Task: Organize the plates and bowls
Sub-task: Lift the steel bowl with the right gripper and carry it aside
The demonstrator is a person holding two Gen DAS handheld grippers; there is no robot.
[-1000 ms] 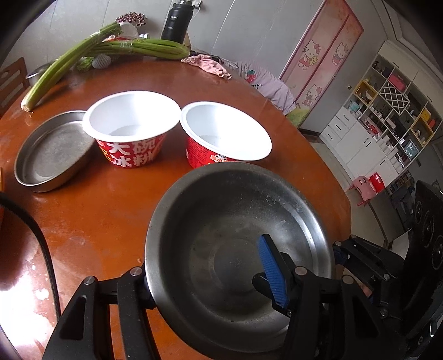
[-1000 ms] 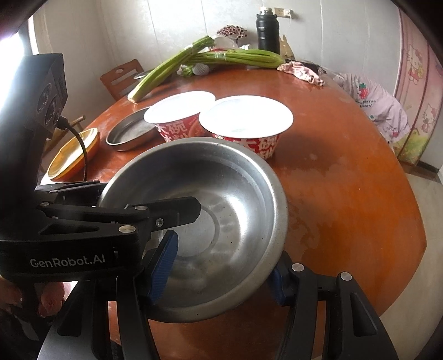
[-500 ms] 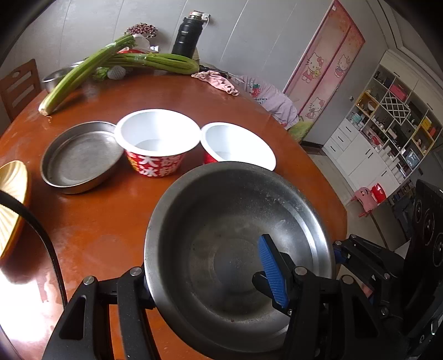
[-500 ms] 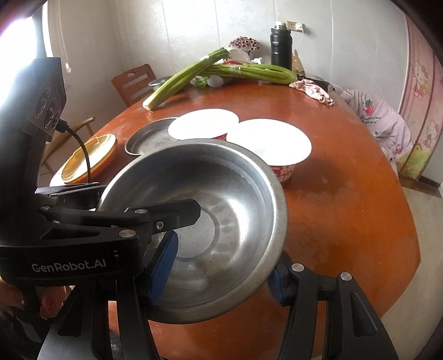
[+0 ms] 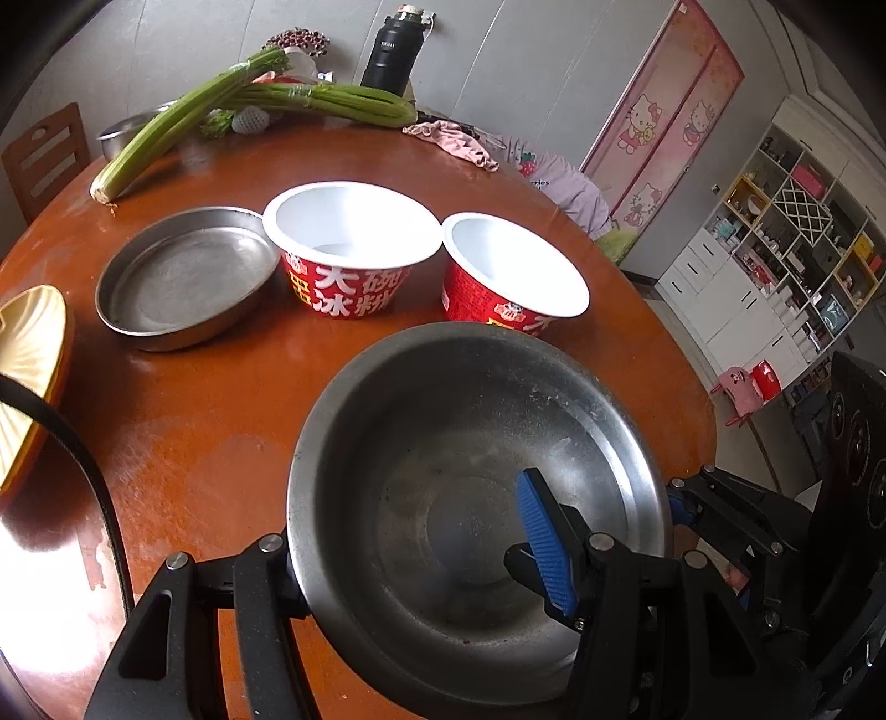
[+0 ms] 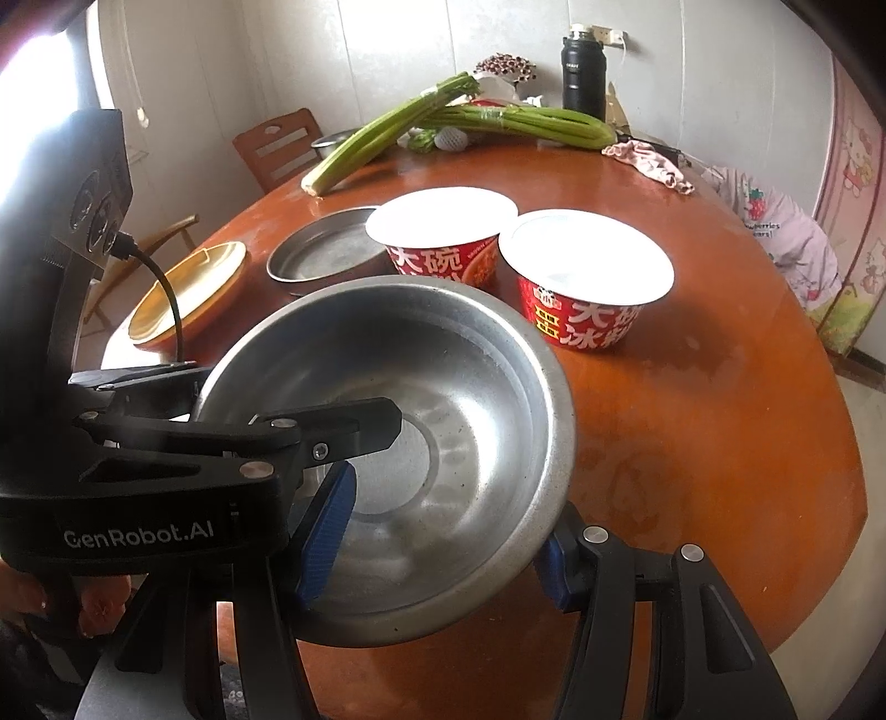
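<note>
A large steel bowl is held above the near edge of the round wooden table. My left gripper is shut on its left rim, one blue pad inside. My right gripper is shut on its right rim and shows in the left wrist view. Two red-and-white paper bowls stand side by side mid-table. A flat steel plate lies left of them, and a yellow plate lies at the left edge.
Celery stalks, a black flask, a pink cloth and a small steel bowl sit at the far side. A wooden chair stands at far left. Shelves line the right wall.
Both grippers with the steel bowl have pulled back and risen from the paper bowls, which now look farther off. The yellow plate has come into view. Both grips are unchanged.
</note>
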